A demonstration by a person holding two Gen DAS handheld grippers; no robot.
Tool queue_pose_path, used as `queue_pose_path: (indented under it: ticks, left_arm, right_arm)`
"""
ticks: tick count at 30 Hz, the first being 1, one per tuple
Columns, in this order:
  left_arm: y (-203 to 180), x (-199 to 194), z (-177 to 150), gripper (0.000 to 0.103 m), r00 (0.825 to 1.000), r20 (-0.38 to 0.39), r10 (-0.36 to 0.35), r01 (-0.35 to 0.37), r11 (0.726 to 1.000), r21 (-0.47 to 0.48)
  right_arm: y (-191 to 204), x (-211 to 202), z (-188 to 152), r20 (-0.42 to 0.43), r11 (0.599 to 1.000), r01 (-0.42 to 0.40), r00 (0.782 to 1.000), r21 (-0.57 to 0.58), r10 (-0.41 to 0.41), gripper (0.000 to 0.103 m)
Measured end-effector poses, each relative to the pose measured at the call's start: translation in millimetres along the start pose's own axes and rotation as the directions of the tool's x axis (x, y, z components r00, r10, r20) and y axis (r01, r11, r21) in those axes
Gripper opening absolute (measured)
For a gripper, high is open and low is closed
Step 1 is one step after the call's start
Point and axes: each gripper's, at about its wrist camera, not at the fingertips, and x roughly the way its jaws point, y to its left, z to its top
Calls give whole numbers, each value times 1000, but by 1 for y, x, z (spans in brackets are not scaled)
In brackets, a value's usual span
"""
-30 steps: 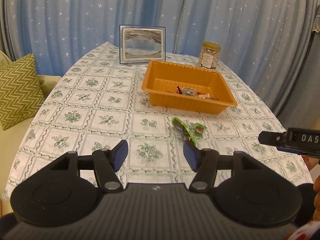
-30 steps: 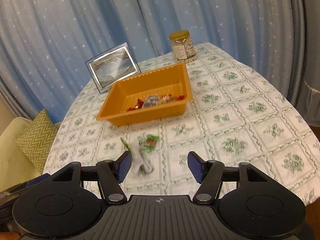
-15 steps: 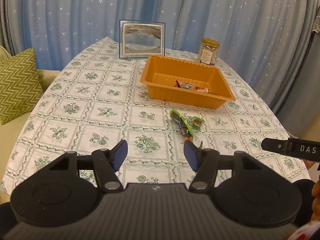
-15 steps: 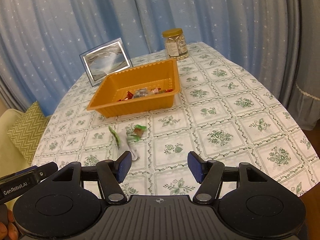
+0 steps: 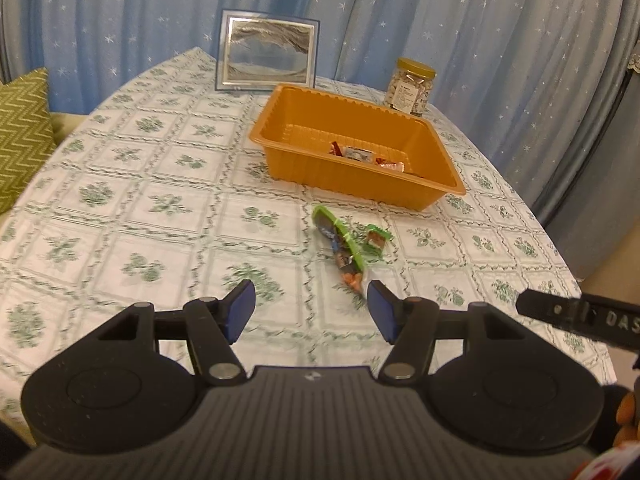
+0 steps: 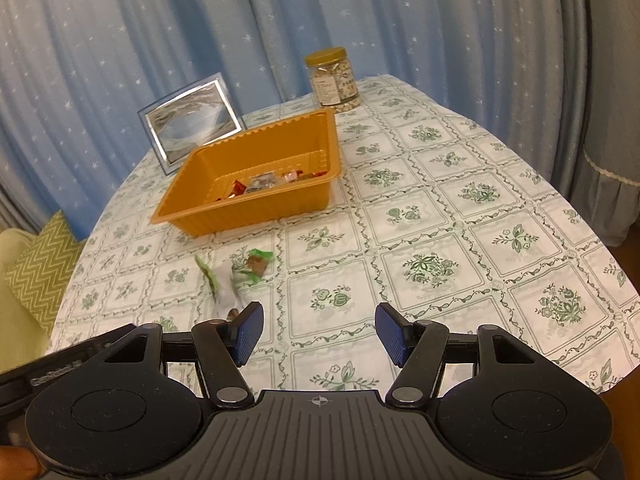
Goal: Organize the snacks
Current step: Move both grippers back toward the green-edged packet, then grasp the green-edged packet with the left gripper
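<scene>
Two sets of tongs are hanging over a table (image 5: pixel 120 184) with a white cloth that has green flowers on it. The left gripper (image 5: pixel 311 311) is holding its blue tips spread apart, and nothing is sitting between them. The right gripper (image 6: pixel 319 333) is spread apart too — only bare cloth is showing in its gap. A long green snack pack (image 5: pixel 340 248) is lying flat on the cloth, just past the left gripper's right tip. A small green candy (image 5: pixel 376 239) is lying right beside it. Both are resting near the front of an orange tray (image 5: pixel 352 178), not inside it. A few wrapped candies (image 6: pixel 264 182) are sitting in the tray. Behind the tray a picture frame (image 5: pixel 267 55) and a jar of nuts (image 6: pixel 333 79) are standing — both upright, in front of a blue curtain (image 6: pixel 160 40) with stars
</scene>
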Motion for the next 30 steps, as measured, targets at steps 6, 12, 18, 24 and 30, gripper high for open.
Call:
queue_pose_path:
  ticks: [6,12,18,24,30]
  left_arm:
    - [-17,44,7,54,999,-17,-28,28,1000,-1]
    - [-34,87,10,37,998,-51,-28,29,999,21]
    - [-41,115,10,29,997,-77,-5,9,999,43]
    - [-40,122,11,24,997,-83,6,1,997,74]
    - [-23,109,16,20,997,-76,26,-19,995,98]
  right_arm:
    - [-11,17,6,-12,1000,16,1000,22,-16,62]
    - [-24,33,12,-33,997,13,999,71,-11,62]
    - [-32,43,17,-41,996,23,999,82,-19,62]
    - [-32,51,18,-55,996,19,998,84,-14,62]
    - [-21,61,17,-69,999,1,998,40,2,62]
